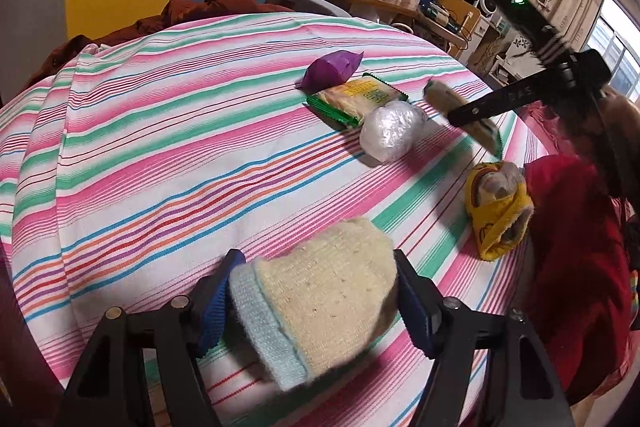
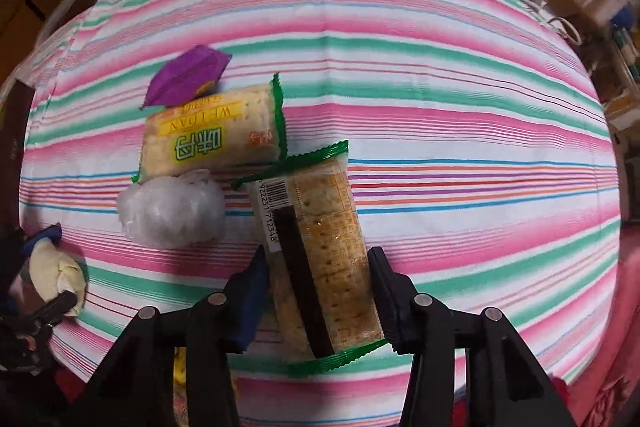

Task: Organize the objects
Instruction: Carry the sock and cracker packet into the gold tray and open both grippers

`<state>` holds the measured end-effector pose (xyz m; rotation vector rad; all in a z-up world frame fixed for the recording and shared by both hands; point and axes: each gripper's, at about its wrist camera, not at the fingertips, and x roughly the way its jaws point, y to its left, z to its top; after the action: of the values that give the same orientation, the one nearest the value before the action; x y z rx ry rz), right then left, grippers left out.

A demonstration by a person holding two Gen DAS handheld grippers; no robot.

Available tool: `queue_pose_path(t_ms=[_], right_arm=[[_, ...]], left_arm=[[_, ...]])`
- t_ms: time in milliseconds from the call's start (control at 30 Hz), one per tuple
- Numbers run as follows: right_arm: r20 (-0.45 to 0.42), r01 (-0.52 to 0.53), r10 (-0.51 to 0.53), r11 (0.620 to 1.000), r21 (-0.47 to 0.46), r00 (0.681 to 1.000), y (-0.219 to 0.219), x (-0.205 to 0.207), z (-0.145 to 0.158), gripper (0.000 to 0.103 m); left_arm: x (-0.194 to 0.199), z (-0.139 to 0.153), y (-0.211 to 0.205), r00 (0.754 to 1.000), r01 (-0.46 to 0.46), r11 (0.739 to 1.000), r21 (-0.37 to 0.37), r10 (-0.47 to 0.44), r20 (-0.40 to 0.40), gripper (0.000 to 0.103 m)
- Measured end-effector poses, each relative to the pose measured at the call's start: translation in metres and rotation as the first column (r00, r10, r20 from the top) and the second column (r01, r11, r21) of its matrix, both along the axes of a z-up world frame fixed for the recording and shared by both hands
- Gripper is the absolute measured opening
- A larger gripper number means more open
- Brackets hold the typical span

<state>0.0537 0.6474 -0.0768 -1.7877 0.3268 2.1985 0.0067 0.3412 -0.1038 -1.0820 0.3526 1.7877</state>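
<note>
Two grippers are working over the striped tablecloth (image 2: 460,115) at once, each with something between its pads. The right gripper (image 2: 318,291) is pointing steeply down at a cracker packet (image 2: 320,255) lying barcode side up, and its jaws are standing against the packet's two long sides, clamped on it as far as I can judge. That packet is sitting just beside a clear plastic ball (image 2: 172,213) and nearly touching the corner of a second cracker packet (image 2: 212,141), which is itself lying against a purple pouch (image 2: 186,75). The left gripper (image 1: 316,301) is holding a cream knitted sock (image 1: 328,295) with a pale blue cuff, jaws closed on the bundle, low over the near edge of the table. A yellow sock bundle (image 1: 498,211) is resting off to its right, apart from the snacks.

What worries me is the crowding around the held packet. If the right gripper is lifting or sliding it carelessly, the green crimped end could be dragging the neighbouring packet or nudging the plastic ball into a roll. The wrapper looks slick and the crackers inside brittle, so too light a squeeze may be letting it slip out endwise, while too hard a one may be cracking the contents. The sock is soft and bulky; a grip on loose knit could be letting the cuff sag and unroll.
</note>
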Motion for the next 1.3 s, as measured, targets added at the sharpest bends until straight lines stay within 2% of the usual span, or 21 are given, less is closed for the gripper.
queue_pose_path(t_ms=[167,367,567,733,867,1067,1167,1300], right_arm=[[-0.104,0.068,-0.066,0.998,0.012,0.992,-0.001,0.024,0.032,0.048],[-0.252,0.061,-0.059,0.998,0.001,0.966,-0.035,0.028,0.076,0.048],[-0.381,-0.013,-0.018,0.997,-0.079,0.925,-0.087,0.011,0.105,0.048],[-0.43,-0.122,0.045,0.981,-0.152,0.902,-0.153,-0.021,0.11,0.048],[-0.444,-0.219,0.104,0.952,-0.214,0.89,-0.215,-0.061,0.098,0.048],[-0.45,-0.348,0.201,0.897,-0.272,0.87,-0.304,-0.109,0.087,0.048],[-0.434,-0.379,0.231,0.877,-0.296,0.871,-0.335,-0.125,0.079,0.048],[-0.407,-0.403,0.259,0.856,-0.324,0.876,-0.369,-0.14,0.067,0.048]], left_arm=[[0.001,0.008,-0.009,1.0,-0.014,1.0,-0.005,0.014,-0.014,0.07],[0.001,0.04,-0.038,0.997,-0.062,0.997,0.049,0.064,-0.049,0.07],[-0.003,0.075,-0.08,0.986,-0.13,0.983,0.131,0.142,-0.091,0.07],[-0.014,0.096,-0.131,0.959,-0.239,0.954,0.181,0.261,-0.108,0.07],[-0.027,0.104,-0.179,0.919,-0.346,0.915,0.206,0.375,-0.122,0.07],[-0.055,0.098,-0.25,0.829,-0.522,0.828,0.207,0.549,-0.104,0.07],[-0.069,0.091,-0.278,0.781,-0.595,0.779,0.2,0.619,-0.088,0.07],[-0.083,0.083,-0.305,0.734,-0.652,0.735,0.188,0.673,-0.087,0.07]])
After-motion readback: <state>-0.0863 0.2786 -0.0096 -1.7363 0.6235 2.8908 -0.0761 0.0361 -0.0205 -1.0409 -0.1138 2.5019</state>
